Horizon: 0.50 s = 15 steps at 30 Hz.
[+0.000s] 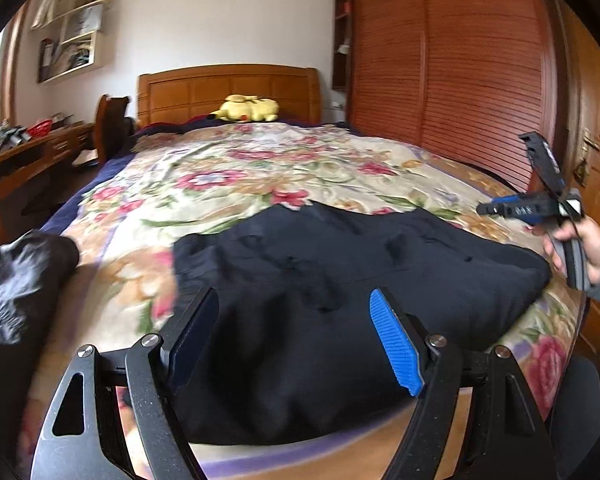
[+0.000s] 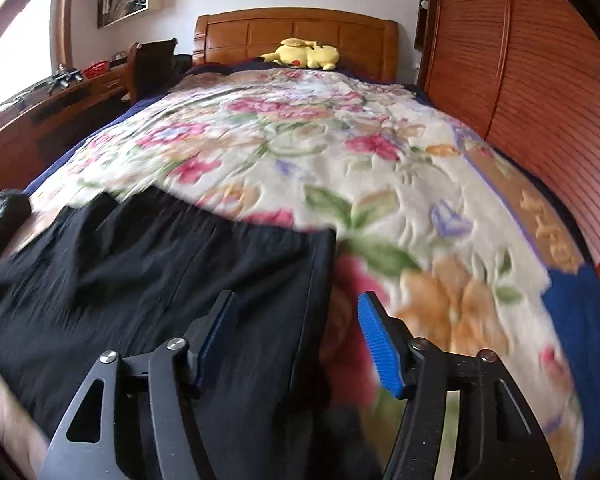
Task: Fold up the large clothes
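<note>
Risk: my left gripper and right gripper, both spread and empty, hover over the folded black garment; a careless pinch could drag its layers apart.

A large black garment lies on the bed's floral blanket, spread flat near the foot end and already folded into a broad, roughly rectangular slab. Its cloth is plain and dark, with soft creases and a few small dimples across the top. In the left wrist view its far edge runs crosswise over the flower pattern and its right corner tapers to a rounded point. In the right wrist view the same black garment shows fine wrinkles and a straight right edge running toward the camera, blurred there
</note>
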{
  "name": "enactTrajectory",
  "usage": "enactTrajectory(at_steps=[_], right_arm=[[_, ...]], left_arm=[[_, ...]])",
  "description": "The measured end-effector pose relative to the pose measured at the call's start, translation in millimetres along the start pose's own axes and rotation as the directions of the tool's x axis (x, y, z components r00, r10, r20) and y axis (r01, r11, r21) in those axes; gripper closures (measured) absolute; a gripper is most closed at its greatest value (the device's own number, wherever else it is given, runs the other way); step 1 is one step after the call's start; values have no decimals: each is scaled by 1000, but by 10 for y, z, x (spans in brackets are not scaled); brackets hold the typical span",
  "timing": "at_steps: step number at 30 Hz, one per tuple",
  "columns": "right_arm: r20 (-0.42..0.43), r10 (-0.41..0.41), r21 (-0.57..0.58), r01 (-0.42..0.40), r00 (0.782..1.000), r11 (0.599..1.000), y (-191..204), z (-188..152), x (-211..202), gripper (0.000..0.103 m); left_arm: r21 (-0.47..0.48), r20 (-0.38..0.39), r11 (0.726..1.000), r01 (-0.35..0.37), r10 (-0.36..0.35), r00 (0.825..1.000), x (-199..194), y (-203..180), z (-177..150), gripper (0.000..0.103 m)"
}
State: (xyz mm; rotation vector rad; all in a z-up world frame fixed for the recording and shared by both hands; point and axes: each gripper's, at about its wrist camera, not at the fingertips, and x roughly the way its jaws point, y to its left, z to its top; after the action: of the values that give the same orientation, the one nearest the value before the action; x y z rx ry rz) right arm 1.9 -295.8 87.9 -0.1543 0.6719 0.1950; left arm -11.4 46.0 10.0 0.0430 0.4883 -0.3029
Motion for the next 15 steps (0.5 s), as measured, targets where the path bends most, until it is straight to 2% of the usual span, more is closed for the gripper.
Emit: enactTrajectory(at_steps=[3,7,12,15], right_arm=[[-4,11,20,-11,1000,1000,-20,-279,-243,32],[30,-34,42,33,999,999,-92,-510,-594,32],[64,-55,94,49,996,994,-35,-654,-905,29],[65,-51,101,44,997,994,41,-700,-956,28]], left_arm=[[28,-14,999,30,-29,999,62,-204,-2,24],[42,-18,997,61,-60,998,90,-367,2,24],[51,-42,994,95,-93,995,178,-496,-12,24],[52,-72,993,107,-103,992,262,-548,-27,24]])
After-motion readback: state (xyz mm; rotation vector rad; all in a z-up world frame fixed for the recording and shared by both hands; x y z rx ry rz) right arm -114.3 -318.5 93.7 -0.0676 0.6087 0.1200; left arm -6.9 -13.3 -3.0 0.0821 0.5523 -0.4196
